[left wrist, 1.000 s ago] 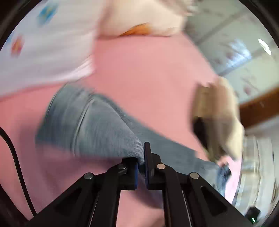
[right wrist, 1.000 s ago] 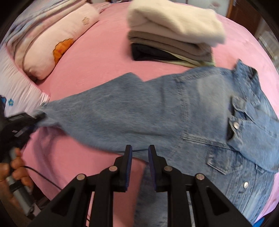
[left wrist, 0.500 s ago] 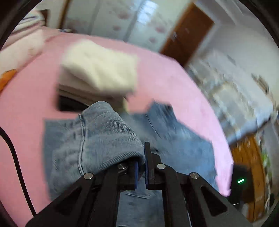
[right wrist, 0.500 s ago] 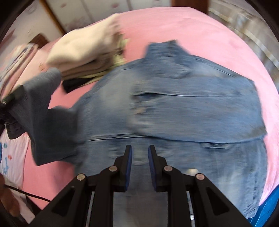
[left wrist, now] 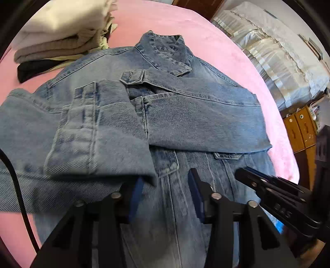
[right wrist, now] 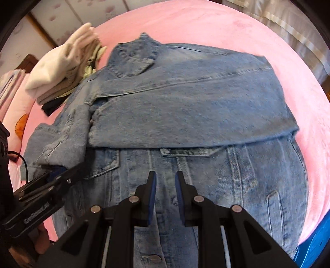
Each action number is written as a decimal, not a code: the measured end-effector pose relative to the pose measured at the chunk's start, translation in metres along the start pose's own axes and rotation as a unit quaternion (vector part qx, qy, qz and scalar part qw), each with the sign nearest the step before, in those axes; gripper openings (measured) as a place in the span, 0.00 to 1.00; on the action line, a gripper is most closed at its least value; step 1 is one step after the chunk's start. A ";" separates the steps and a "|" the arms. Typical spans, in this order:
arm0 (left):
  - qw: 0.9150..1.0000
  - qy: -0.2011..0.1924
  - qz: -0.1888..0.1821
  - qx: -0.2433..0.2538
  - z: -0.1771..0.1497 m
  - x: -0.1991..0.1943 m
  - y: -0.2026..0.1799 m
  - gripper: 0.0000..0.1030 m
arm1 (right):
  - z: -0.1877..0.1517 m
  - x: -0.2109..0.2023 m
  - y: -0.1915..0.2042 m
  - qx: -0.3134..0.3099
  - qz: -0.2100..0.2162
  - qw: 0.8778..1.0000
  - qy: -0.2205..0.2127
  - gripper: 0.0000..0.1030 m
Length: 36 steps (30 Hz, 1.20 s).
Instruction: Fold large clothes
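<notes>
Our left hand-held gripper [left wrist: 165,193] hangs wide open and empty at the cuff of the sleeve [left wrist: 99,132]. Our right hand-held gripper [right wrist: 165,195], part open and empty, hovers nearer the button line. The denim jacket [right wrist: 206,115] lies lengthwise ahead on the bed [right wrist: 206,22], collar far. No readable labels.

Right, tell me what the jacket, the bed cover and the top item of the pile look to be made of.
Jacket: washed blue denim, going by the twill weave, faded patches and raised seams.
Bed cover: pink and matte with a short nap, probably fleece or velvet.
Top of the pile: cream, soft and thick, likely a knit or fleece; blur leaves it open.
</notes>
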<state>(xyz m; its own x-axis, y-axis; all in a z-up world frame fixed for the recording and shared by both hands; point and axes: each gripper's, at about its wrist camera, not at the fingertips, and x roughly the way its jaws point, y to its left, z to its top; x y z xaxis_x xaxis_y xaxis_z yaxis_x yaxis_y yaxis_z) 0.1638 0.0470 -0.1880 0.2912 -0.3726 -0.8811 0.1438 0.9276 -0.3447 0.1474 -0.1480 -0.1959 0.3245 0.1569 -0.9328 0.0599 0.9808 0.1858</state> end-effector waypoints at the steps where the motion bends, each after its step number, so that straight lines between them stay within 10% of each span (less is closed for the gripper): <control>1: 1.000 0.001 -0.002 -0.003 0.003 -0.003 0.003 0.43 | 0.002 -0.001 0.005 -0.011 0.005 1.000 -0.003 0.18; 6: 0.999 -0.021 -0.012 -0.035 -0.006 -0.055 0.017 0.43 | 0.013 -0.013 0.041 -0.068 0.031 0.997 -0.023 0.19; 11: 0.995 -0.046 0.011 -0.085 -0.030 -0.101 0.054 0.44 | 0.018 -0.025 0.090 -0.135 0.057 0.988 -0.054 0.46; 22: 0.975 -0.006 0.067 -0.213 -0.078 -0.080 0.156 0.44 | 0.000 0.007 0.177 -0.300 0.055 0.952 -0.041 0.47; 33: 0.971 -0.012 0.057 -0.233 -0.066 -0.045 0.179 0.44 | 0.002 0.032 0.193 -0.331 0.024 0.942 -0.043 0.47; 36: 0.968 -0.013 0.063 -0.241 -0.057 -0.039 0.184 0.44 | 0.003 0.033 0.194 -0.329 0.037 0.943 -0.038 0.31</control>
<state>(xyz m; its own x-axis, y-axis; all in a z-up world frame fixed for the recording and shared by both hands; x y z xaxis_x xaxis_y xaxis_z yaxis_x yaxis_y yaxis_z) 0.1247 0.2338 -0.2353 0.3024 -0.2513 -0.9195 -0.3501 0.8679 -0.3523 0.1721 0.0475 -0.1893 0.3735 0.2430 -0.8952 -0.5561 0.8311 -0.0064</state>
